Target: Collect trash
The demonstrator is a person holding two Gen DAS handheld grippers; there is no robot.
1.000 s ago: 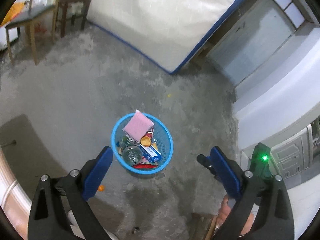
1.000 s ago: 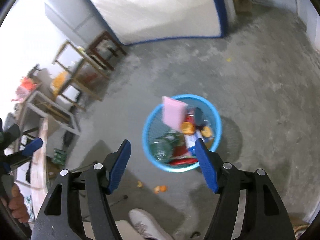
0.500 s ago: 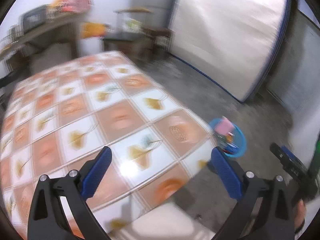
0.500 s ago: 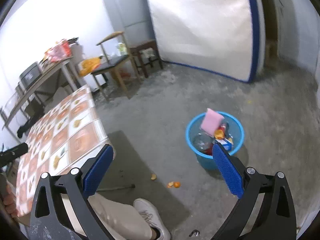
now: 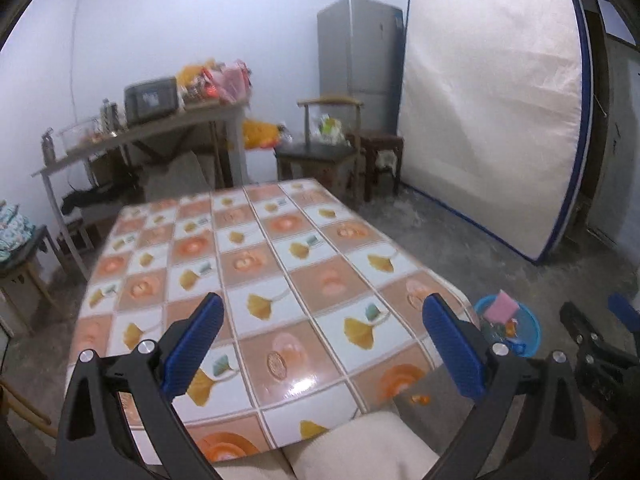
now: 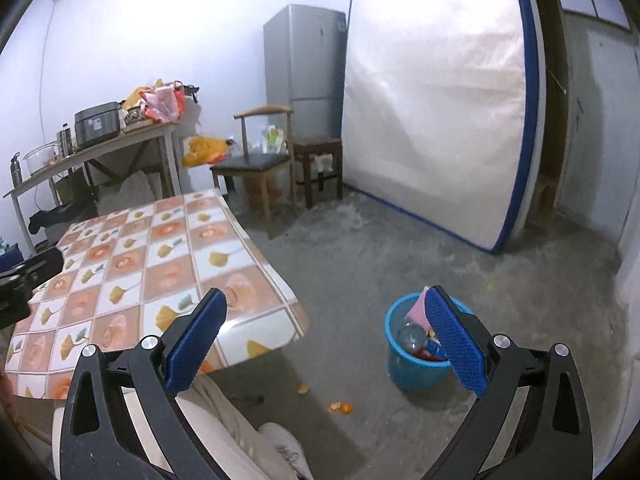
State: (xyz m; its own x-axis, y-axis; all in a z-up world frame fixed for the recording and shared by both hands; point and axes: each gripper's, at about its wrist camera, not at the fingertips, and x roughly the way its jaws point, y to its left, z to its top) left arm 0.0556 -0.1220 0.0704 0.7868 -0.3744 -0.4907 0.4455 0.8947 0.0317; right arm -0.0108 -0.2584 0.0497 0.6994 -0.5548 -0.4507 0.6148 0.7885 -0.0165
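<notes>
The left hand-held gripper (image 5: 320, 332), black-framed with blue ribbed pads, is spread wide with nothing between its jaws; it hovers above the near part of a surface (image 5: 248, 264) covered in a glossy cloth of orange and white squares printed with leaves. The right hand-held gripper (image 6: 324, 334), of the same make, has just been opening and now stands spread wide, empty, over the grey concrete floor (image 6: 400, 248) beside that surface's corner.

Just beyond the right hand-held gripper's right pad, a round blue plastic basket (image 6: 412, 372) stands on the floor, well clear of the surface, filled with trash: a pink flat pack leaning upright, a clear glass jar and red and orange wrappers. In the left view the same basket (image 5: 528, 340) shows to the right of the surface's edge. Small orange peel scraps (image 6: 342, 408) lie on the floor between the basket and the person's white shoe (image 6: 288, 452) and pale trouser leg.

Farther back, a white mattress with blue edging (image 6: 432, 112) leans against the wall, next to a grey refrigerator (image 6: 304, 68), a wooden chair with a dark seat (image 6: 256, 164) and a cluttered long bench.
</notes>
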